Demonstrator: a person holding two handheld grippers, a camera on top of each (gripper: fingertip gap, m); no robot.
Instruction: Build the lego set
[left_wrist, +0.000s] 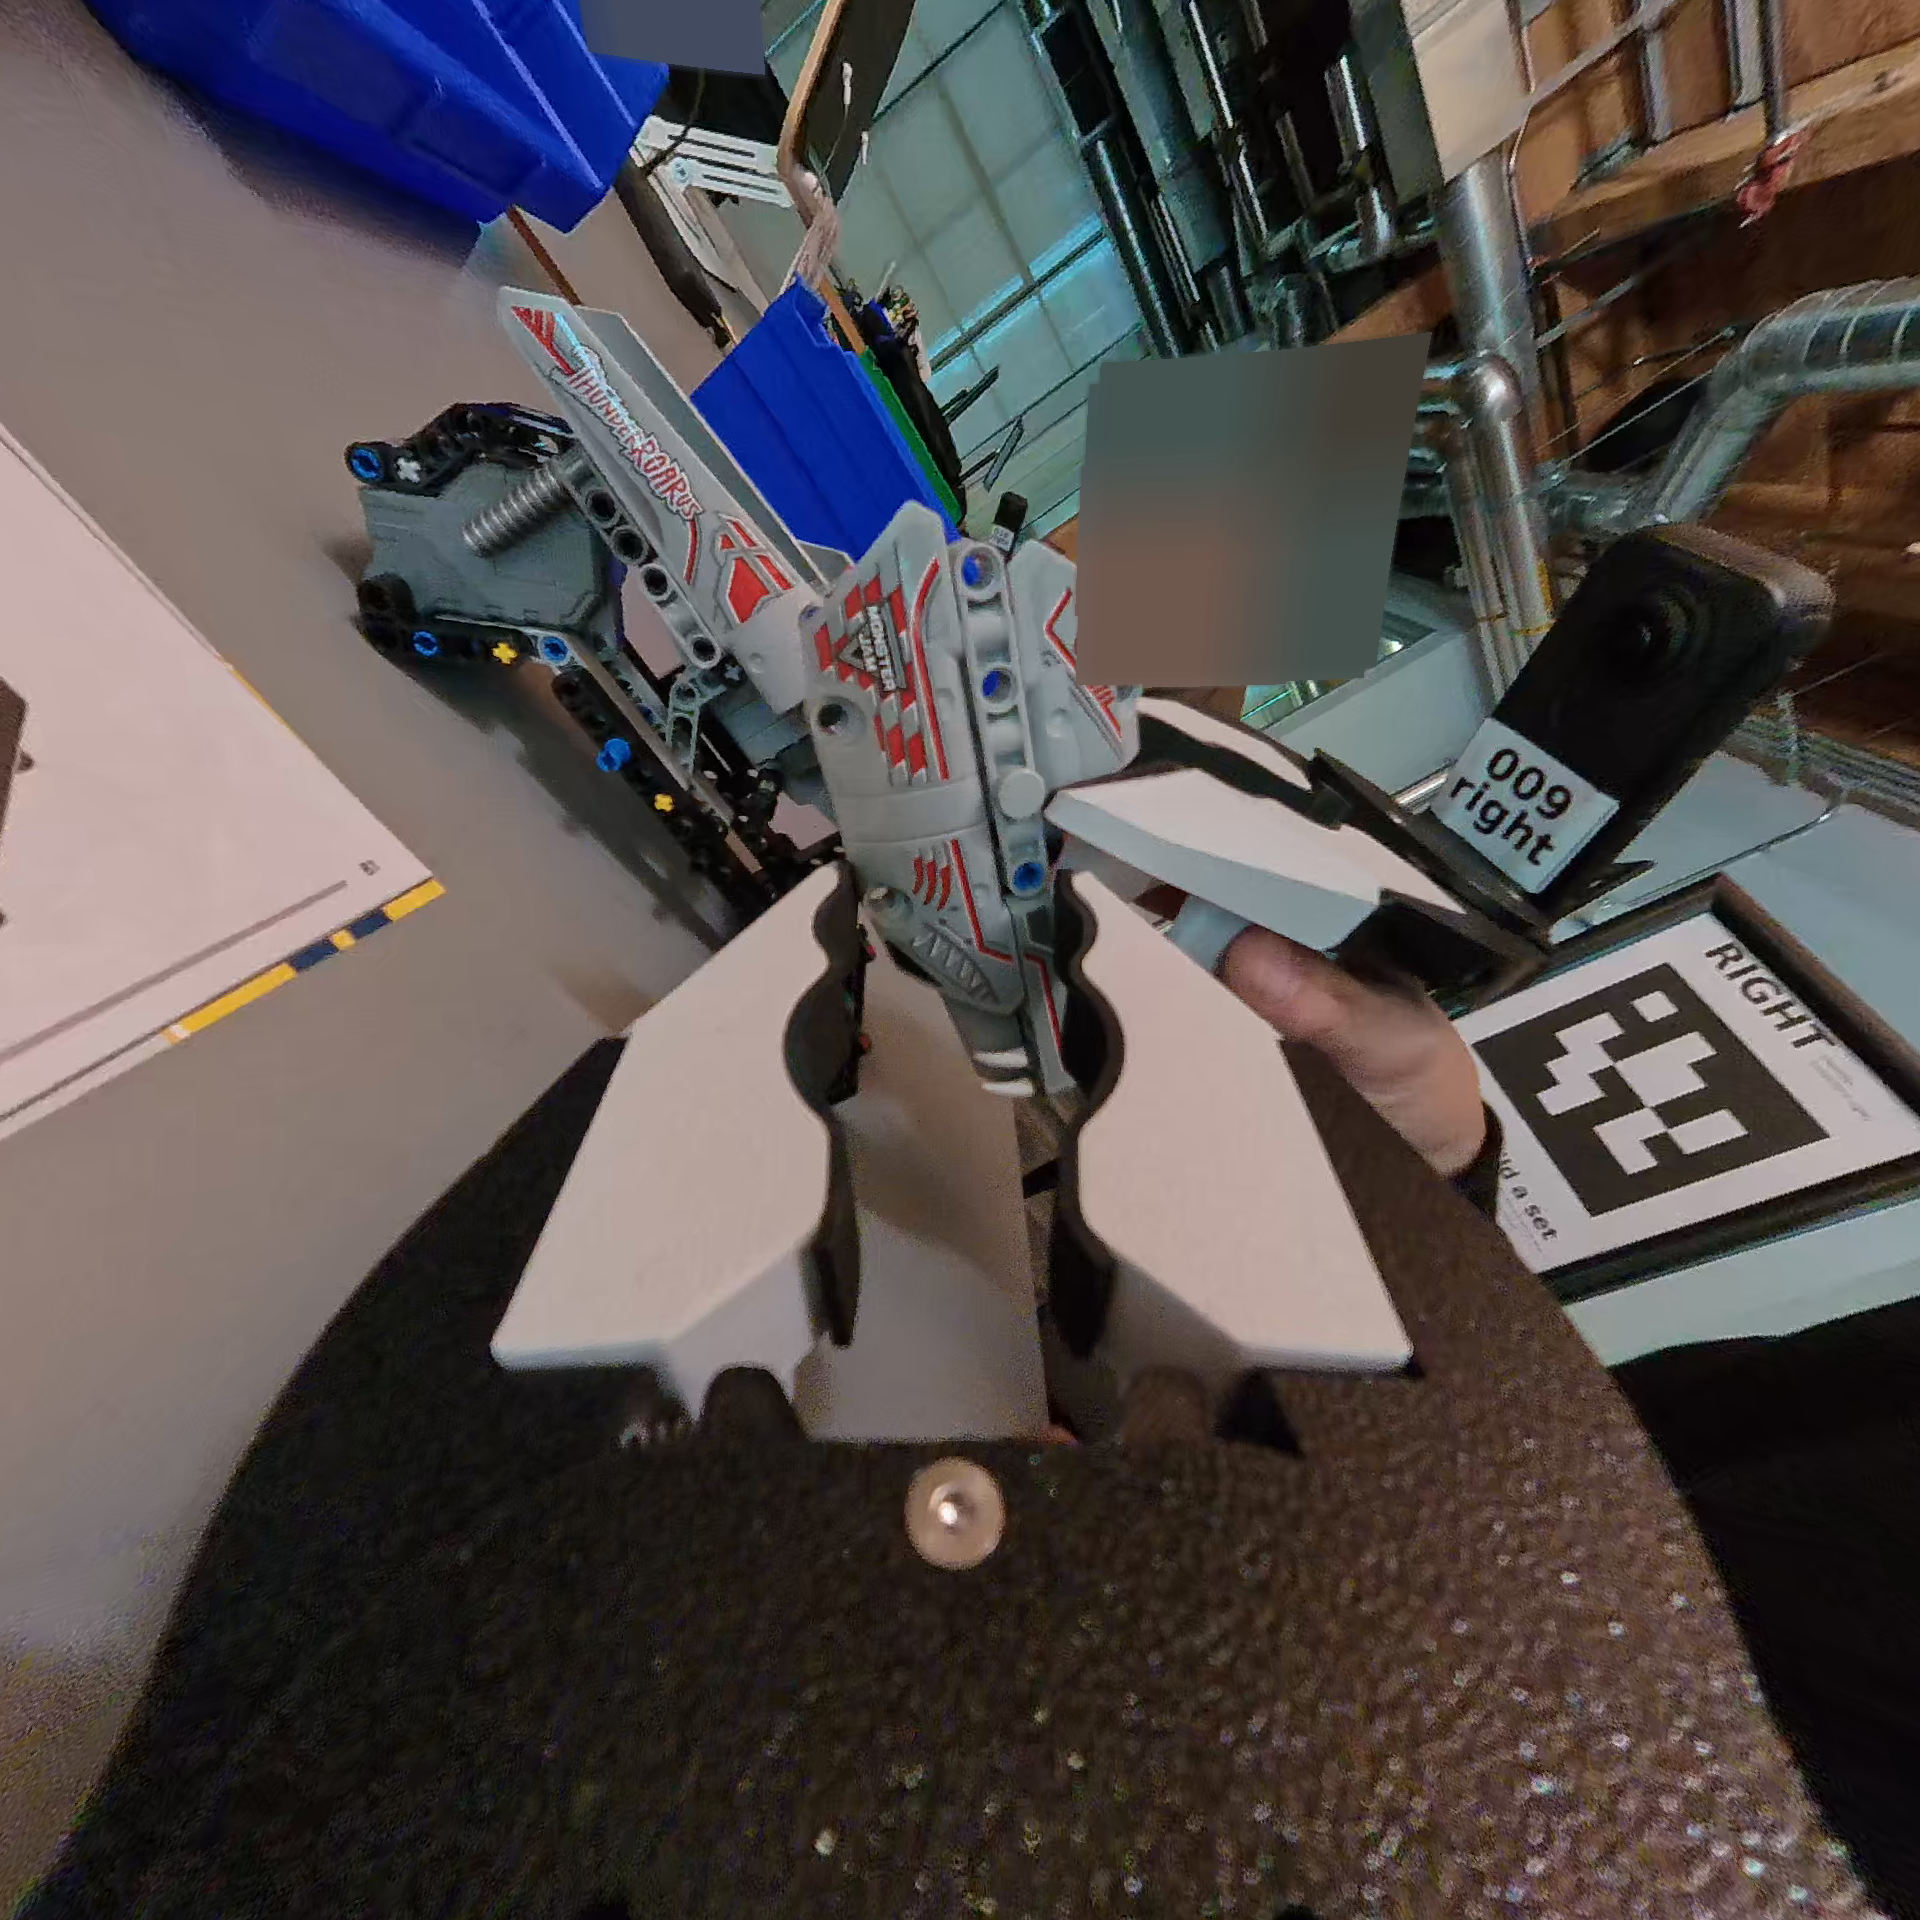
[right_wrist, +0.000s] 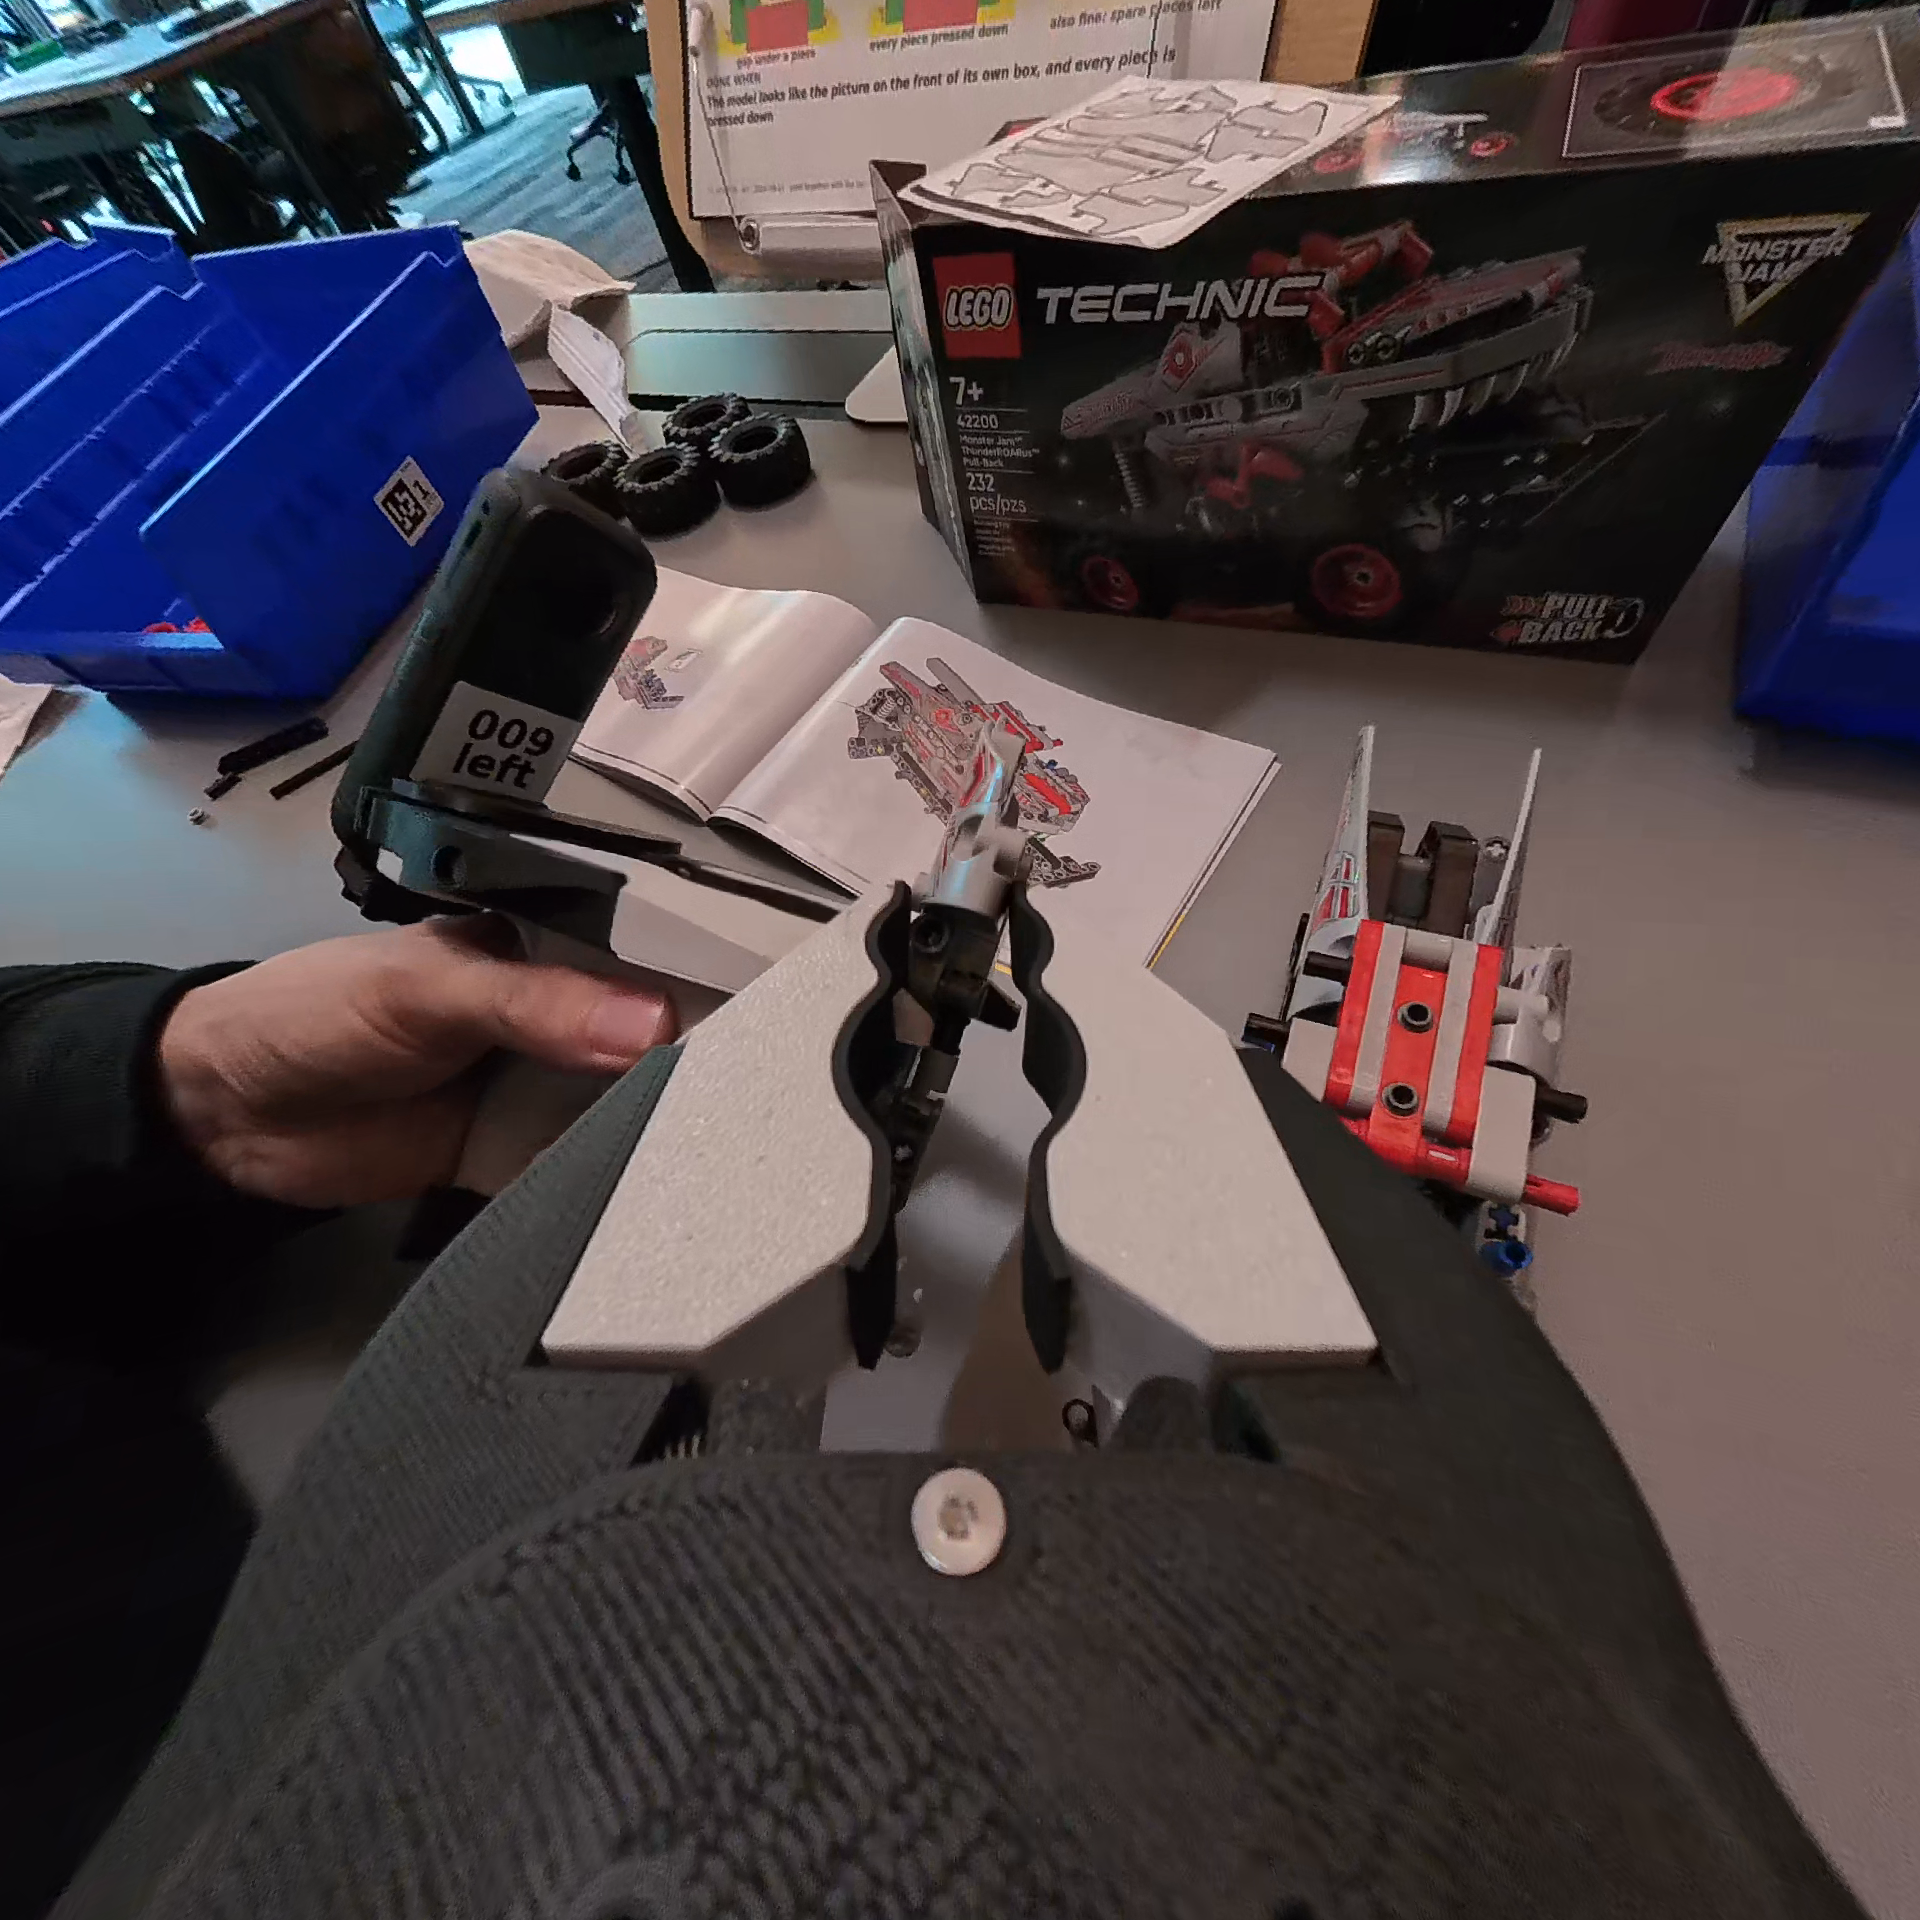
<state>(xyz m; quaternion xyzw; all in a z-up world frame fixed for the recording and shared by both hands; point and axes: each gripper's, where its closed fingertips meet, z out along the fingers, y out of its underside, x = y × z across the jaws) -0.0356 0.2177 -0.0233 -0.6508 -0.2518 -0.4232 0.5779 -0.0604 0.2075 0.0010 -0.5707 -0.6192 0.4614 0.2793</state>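
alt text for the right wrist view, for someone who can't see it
The right gripper is shut on a small grey and black lego sub-assembly above a grey table. Behind it lie an open instruction booklet, the set's box and four black tyres; a red and grey lego body section sits to the right.

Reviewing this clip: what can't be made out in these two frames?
- Left wrist view: the lower end of the grey model is hidden between the left gripper fingers; where the jaws bite is unclear.
- Right wrist view: the held piece is seen end-on in the right gripper; its shape is unclear.
- Right wrist view: the blue bin contents are hidden by its wall.
- Right wrist view: the small parts left of the booklet are too small.
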